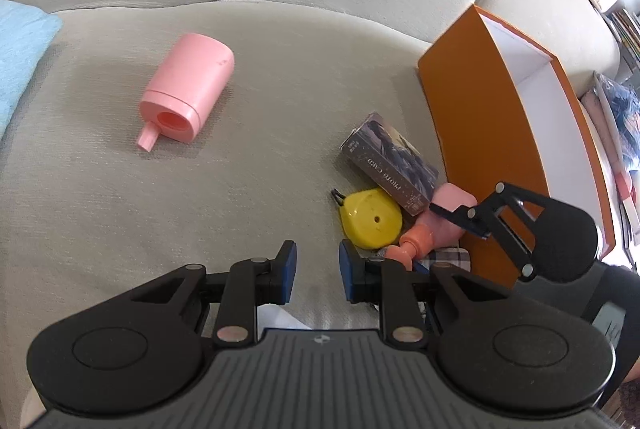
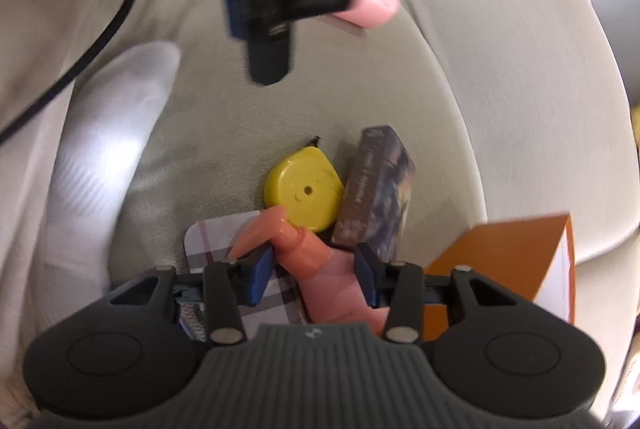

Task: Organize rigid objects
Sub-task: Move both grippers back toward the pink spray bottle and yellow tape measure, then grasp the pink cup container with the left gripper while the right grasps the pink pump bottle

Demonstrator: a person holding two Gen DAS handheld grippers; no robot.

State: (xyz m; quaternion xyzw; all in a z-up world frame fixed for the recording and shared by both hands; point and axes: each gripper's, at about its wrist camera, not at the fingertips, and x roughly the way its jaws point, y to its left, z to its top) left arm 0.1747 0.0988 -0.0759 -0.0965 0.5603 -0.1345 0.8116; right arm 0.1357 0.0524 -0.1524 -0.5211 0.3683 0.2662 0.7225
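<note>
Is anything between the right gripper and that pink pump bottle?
Nothing visible. The right gripper has its fingers on either side of the pink pump bottle; the yellow tape measure and card box lie just beyond it.

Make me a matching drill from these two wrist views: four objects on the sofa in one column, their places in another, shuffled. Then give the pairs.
Objects
1. pink canister
2. yellow tape measure
3. photo card box
4. pump bottle

Places
A. between the right gripper's jaws
B. alone, far from the pile
C. leaning beside the orange box
D. between the photo card box and the pump nozzle

Pairs: 1-B, 2-D, 3-C, 4-A
</note>
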